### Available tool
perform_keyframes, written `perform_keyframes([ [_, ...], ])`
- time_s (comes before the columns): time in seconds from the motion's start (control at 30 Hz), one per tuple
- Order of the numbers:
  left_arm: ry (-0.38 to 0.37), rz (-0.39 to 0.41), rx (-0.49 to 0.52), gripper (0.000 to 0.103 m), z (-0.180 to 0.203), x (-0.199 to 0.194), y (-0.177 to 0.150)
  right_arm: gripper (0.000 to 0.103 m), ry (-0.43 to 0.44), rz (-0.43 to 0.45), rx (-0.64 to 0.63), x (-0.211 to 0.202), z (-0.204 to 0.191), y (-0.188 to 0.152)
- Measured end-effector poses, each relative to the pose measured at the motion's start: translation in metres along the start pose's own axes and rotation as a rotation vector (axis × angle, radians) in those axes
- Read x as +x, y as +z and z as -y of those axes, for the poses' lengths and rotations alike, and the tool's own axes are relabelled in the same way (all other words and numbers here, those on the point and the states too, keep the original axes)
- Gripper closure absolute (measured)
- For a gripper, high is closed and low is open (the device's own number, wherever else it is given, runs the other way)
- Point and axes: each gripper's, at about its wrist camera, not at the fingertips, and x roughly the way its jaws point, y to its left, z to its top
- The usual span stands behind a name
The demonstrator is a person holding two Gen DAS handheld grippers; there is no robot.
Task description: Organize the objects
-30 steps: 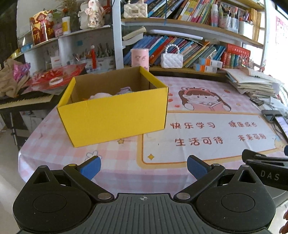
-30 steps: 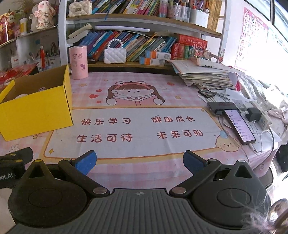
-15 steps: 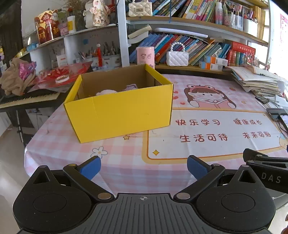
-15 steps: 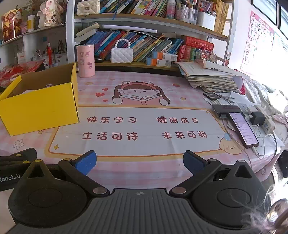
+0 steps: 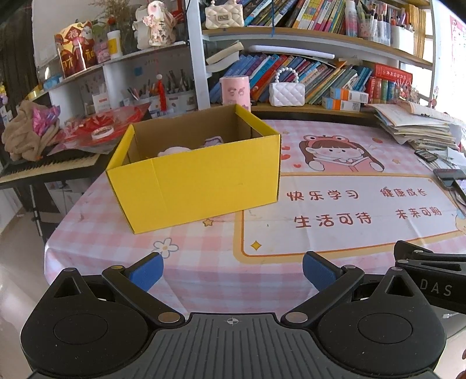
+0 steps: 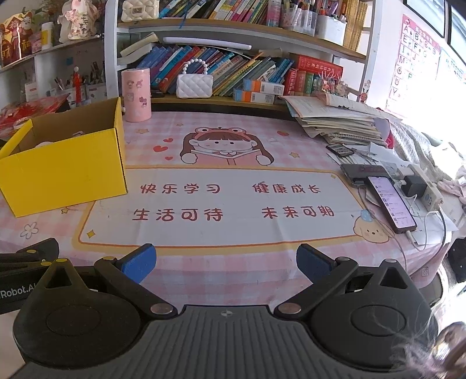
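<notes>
Both grippers had drawn back from the table since the earlier frame. Left gripper point(image 5: 231, 269) and right gripper point(image 6: 225, 262) hovered over the near edge of the pink tablecloth point(image 6: 233, 140), jaws spread and empty. Far left sat the yellow box point(image 5: 198, 180), pale items inside.

— What's behind the table point(image 5: 96, 198)?
— A white bookshelf point(image 6: 204, 26) crammed with slanting books, pen pots above, a keyboard point(image 5: 49, 164) on a stand to the left.
— And the light?
— Strong daylight floods in from the right, washing out the wall by an alphabet poster point(image 6: 413, 55). Pale floor point(image 5: 14, 262) lower left.
</notes>
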Motion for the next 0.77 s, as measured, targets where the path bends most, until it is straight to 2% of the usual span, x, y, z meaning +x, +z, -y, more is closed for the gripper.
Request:
perform_keyframes([
  [0.77, -0.010, -0.033, -0.018, 0.000, 0.001, 0.011, 0.005, 0.000, -0.024, -0.023, -0.004, 0.011, -0.004, 0.002],
])
